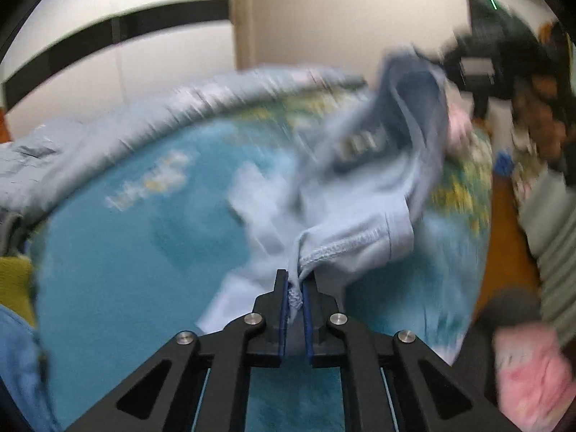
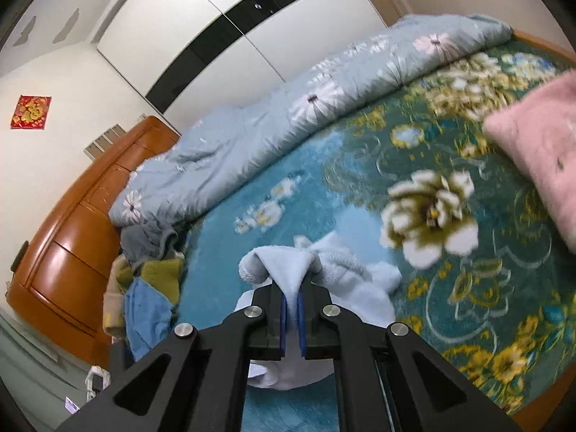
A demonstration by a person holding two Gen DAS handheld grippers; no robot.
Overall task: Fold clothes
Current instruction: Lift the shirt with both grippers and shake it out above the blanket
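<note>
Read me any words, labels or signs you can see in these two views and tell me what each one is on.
No text can be quoted.
Light blue garment: a dark panel with pale lettering, blurred beyond reading.
Red and gold square wall decoration: a gold figure or character, too small to read.
Teal floral blanket: flower pattern only, no writing.

pale blue garment (image 1: 360, 244); teal floral blanket (image 2: 450, 252); pink pillow (image 2: 540, 151)

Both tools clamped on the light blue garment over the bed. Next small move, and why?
Probably spread the two tools apart to pull the fabric taut. The left tool pinches a stitched hem and the right tool a fleecy edge of the light blue garment, which hangs bunched and twisted above the floral blanket, so it can't be laid flat for folding yet.
</note>
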